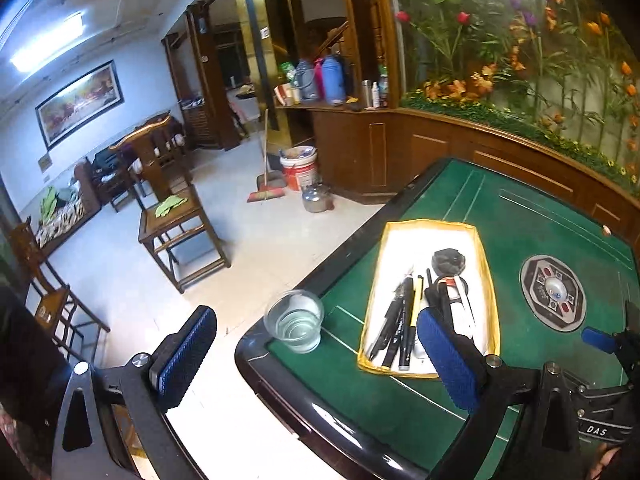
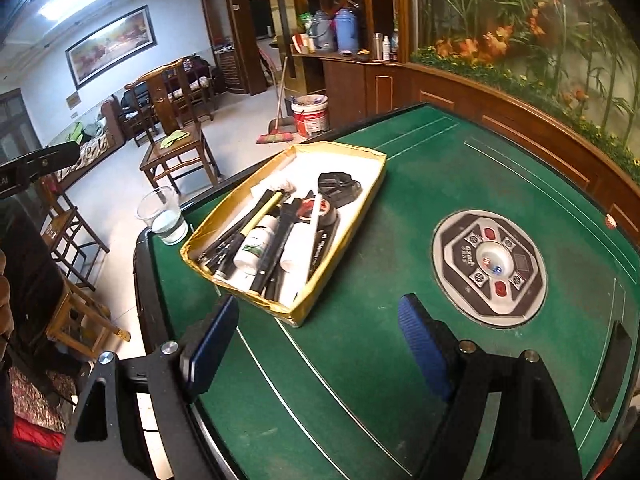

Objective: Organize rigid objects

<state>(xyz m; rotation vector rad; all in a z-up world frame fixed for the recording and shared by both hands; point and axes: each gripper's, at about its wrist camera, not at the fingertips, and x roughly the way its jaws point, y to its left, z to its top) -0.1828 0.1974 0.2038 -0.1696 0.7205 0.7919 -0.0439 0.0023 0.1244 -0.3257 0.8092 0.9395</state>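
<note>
A shallow yellow-rimmed white box lies on the green mahjong table. It holds several black pens, a white bottle, a white tube, a tape roll and a black clip-like object. A clear plastic cup with some water stands at the table's near-left corner. My left gripper is open and empty, above the table's corner near the cup and box. My right gripper is open and empty, above the felt just in front of the box.
A round control panel sits in the table's middle. A dark phone lies at the table's right edge. Wooden chairs, a bucket and a kettle stand on the floor to the left.
</note>
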